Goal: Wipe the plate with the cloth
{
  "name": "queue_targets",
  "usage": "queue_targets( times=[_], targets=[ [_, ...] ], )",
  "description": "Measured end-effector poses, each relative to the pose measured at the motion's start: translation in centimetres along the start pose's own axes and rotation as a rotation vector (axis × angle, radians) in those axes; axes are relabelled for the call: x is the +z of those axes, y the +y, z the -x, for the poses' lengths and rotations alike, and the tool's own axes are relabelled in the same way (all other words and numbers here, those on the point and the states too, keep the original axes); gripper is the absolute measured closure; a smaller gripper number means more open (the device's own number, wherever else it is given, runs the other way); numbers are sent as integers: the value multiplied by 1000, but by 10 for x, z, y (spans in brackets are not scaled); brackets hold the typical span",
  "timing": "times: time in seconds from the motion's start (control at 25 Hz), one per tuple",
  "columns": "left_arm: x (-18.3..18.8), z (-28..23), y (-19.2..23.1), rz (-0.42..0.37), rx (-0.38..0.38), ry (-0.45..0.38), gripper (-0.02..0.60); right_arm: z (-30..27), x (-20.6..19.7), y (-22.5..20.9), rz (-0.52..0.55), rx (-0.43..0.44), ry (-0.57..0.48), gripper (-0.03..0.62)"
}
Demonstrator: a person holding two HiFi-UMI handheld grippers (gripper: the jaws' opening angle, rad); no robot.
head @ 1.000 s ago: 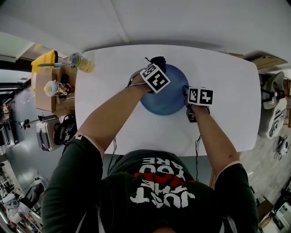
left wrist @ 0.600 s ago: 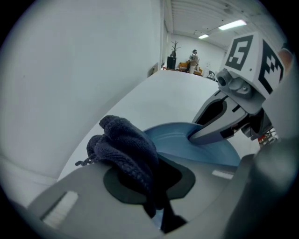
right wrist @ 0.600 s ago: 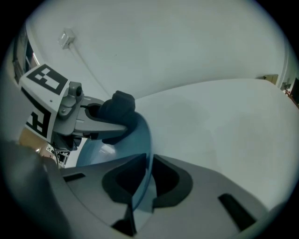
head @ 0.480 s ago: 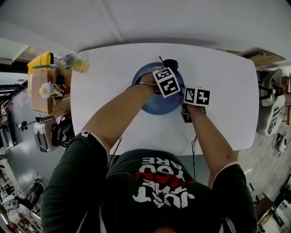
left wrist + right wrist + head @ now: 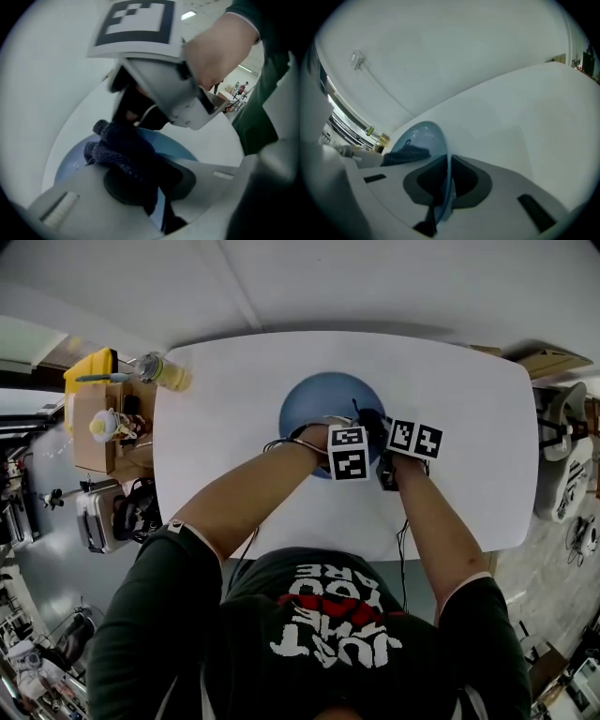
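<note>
stage: mid-wipe, by my judgement | left gripper [image 5: 140, 180] clamps cloth [image 5: 119, 150] on plate [image 5: 314, 404], near its right rim | right gripper [image 5: 446, 185], jaws just closing, pinches plate rim | plate mid-surface [image 5: 234, 381] | remaining area unclear

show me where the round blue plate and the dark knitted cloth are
round blue plate [image 5: 319, 399]: head view, bare far part of its surface
dark knitted cloth [image 5: 123, 151]: left gripper view, bunched middle

The plate [image 5: 319, 404] looks smooth and glossy, the cloth [image 5: 124, 154] coarse and knitted, the table [image 5: 234, 427] matt
</note>
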State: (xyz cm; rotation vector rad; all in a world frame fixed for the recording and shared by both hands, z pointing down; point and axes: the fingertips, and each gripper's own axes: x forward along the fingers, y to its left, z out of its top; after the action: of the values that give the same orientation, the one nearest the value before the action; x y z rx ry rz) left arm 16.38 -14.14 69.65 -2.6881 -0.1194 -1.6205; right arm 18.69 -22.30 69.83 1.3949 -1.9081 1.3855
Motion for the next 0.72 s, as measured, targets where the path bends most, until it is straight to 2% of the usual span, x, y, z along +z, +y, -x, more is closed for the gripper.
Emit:
queue_targets(
  times=[0.2, 0.32, 0.4, 0.52, 0.72],
  targets=[
    [-1, 1, -42, -65, -96, 36, 535, -1, 3, 1, 21, -15, -19, 565],
    [-19, 7, -60, -25, -203, 104, 535, -1, 4, 2, 42, -10, -21, 565],
    [-33, 13, -69, 4, -244, 154, 535, -1, 4, 2, 52, -5, -19, 566],
    [-55, 22, -75, 43, -263, 228, 535, -1, 4, 3, 86, -1, -16, 568],
    [-96, 39, -64, 137, -214, 339, 535, 0, 6, 5, 168, -15, -6, 568]
  ],
)
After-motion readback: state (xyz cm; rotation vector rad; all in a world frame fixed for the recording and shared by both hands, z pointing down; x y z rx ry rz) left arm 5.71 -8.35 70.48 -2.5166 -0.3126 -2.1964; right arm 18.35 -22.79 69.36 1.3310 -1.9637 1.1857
